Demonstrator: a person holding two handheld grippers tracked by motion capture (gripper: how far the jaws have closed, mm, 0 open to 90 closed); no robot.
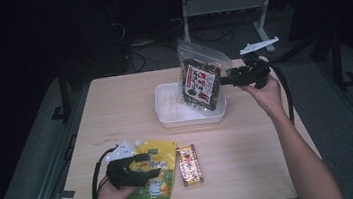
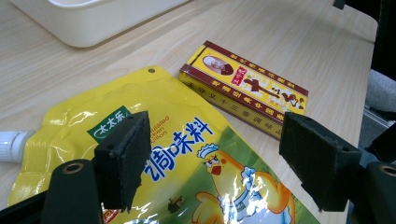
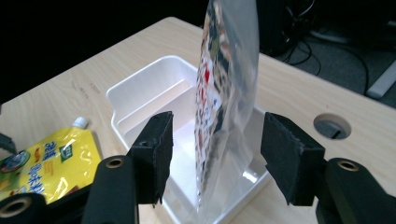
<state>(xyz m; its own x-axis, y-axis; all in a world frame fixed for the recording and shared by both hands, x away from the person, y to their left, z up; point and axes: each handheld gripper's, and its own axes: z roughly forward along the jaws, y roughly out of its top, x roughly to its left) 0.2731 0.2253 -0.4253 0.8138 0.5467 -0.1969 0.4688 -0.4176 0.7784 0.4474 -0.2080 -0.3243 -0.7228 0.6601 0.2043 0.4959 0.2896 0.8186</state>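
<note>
- The left gripper hangs over the yellow seasoning pouch at the near edge of the table, left of the middle. Its jaws stand wide, with the pads clear of the foil and nothing held.
- To pick that pouch well, I judge it best to take it by a long edge; flat foil gives the pads little to bite on.
- The red-and-yellow box lies just beside the pouch on its right, so a closing pad should keep off it.
- Farther back, right of the table's middle, the clear snack bag stands upright in the white bin, leaning toward its right wall.
- The right gripper sits beside that bag. Its jaws are parted, with the bag's edge between the pads but not pressed.
- The bag looks already delivered. Drawing the gripper straight back along the jaws should avoid dragging the tall bag over.
</note>
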